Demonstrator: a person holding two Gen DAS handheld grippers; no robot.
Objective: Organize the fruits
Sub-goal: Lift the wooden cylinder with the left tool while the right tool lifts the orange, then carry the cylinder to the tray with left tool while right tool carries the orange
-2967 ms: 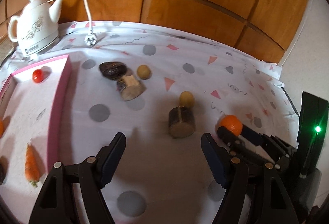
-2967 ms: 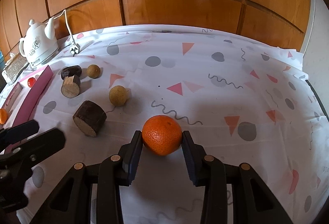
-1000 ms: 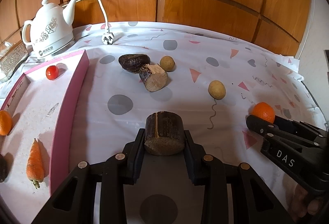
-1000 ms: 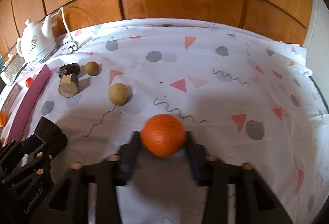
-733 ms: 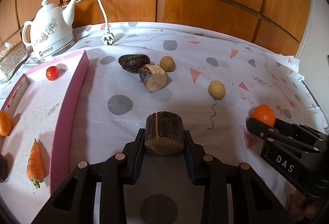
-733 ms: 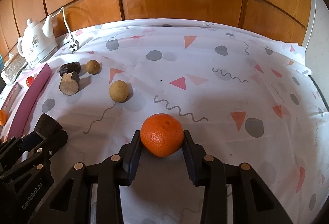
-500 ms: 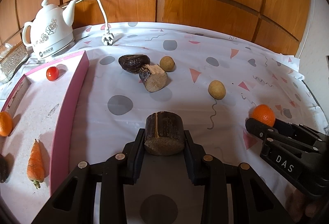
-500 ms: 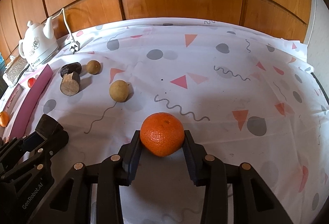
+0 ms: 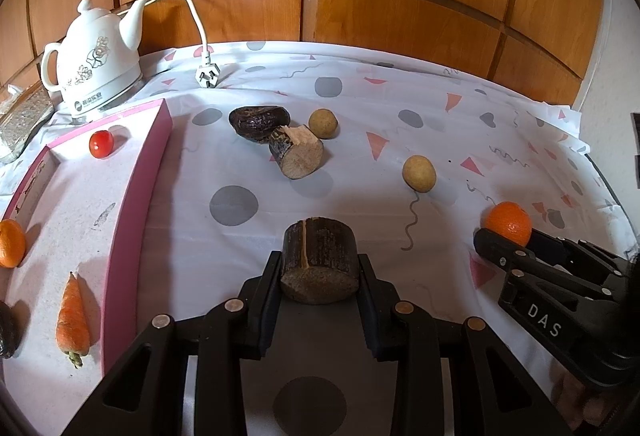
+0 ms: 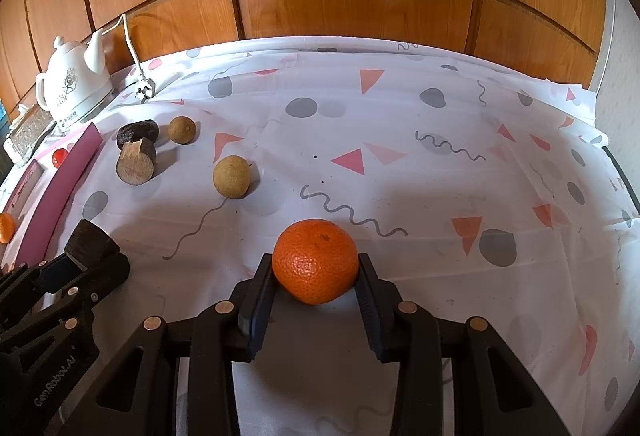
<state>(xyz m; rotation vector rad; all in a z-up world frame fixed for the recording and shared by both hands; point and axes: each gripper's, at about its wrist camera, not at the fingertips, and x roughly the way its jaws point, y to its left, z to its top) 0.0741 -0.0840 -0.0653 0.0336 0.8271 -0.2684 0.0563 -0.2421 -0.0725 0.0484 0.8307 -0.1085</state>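
Now both grips are set. Three seconds ago my left gripper (image 9: 319,278) was spread wide over bare cloth; since a second ago its fingers have been clamped on the short dark wooden log round (image 9: 319,260), bark sides against the pads. My right gripper (image 10: 316,276) was already straddling the round orange tangerine (image 10: 315,260) back then and is clamped on it, same pose over the last half second. Can't tell if either load is clear of the counter (image 10: 400,123) yet.

Meaning, as I read it: pick phase done on both sides, carry comes next. The tangerine likely goes to the tray; where the log belongs is unclear, it isn't fruit.

Container: shallow pink-walled tray with white floor (image 9: 132,195), left of my left gripper. Inside: a small red cherry tomato (image 9: 100,143) at the far end, a second orange tangerine (image 9: 10,244) at the left edge, an orange carrot (image 9: 73,320) near me, a dark item at the bottom-left edge, too cropped to name.

Loose on the patterned cloth: two tan round fruits (image 9: 419,173), (image 9: 323,123), a dark wrinkled oblong fruit (image 9: 259,119), touching or just beside a cut pale-faced log piece (image 9: 297,151).
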